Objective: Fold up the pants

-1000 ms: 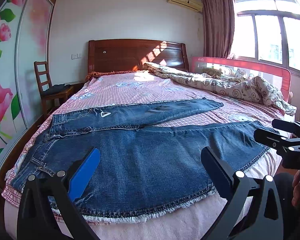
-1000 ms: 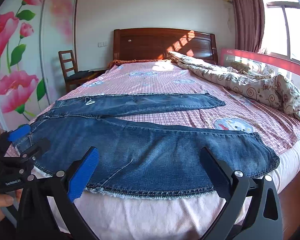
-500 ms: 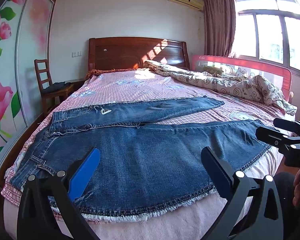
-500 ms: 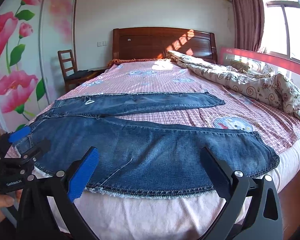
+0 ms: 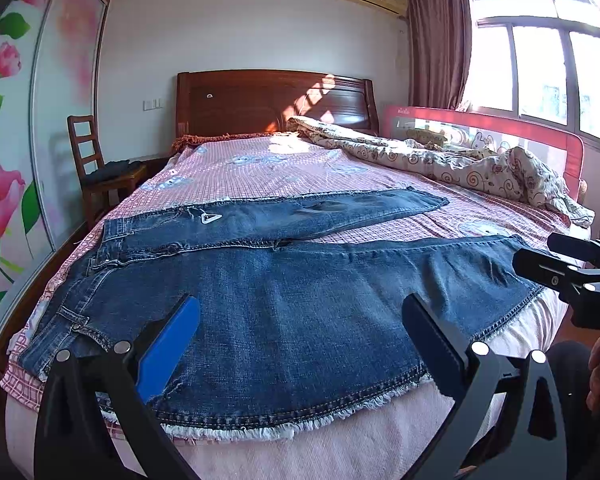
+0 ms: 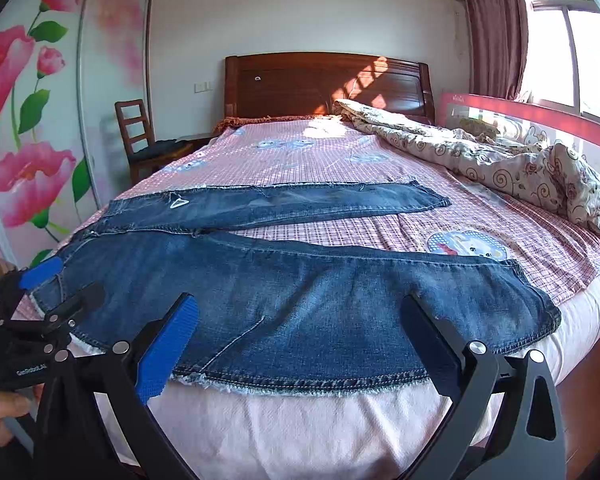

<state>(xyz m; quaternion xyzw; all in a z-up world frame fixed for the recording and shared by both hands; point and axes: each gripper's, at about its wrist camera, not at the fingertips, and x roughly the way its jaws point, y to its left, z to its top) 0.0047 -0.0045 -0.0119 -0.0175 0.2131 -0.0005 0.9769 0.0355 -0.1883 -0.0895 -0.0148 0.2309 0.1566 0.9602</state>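
Dark blue jeans [image 5: 300, 304] lie flat across the bed, waist at the left, both legs spread apart toward the right; they also show in the right wrist view [image 6: 300, 300]. My left gripper [image 5: 300, 340] is open and empty, hovering over the near leg's frayed edge. My right gripper [image 6: 300, 340] is open and empty over the same near leg, further toward the hem. The right gripper also shows at the right edge of the left wrist view [image 5: 571, 272], and the left gripper shows at the left of the right wrist view [image 6: 56, 288].
The bed [image 5: 284, 168] has a pink checked sheet. A rumpled quilt [image 5: 459, 164] lies along the far right by a red bed rail [image 5: 499, 128]. A wooden chair [image 5: 100, 168] stands at the left beside a flowered wardrobe [image 5: 4, 160].
Both grippers have drifted only slightly; the view is almost unchanged. The jeans have not moved.
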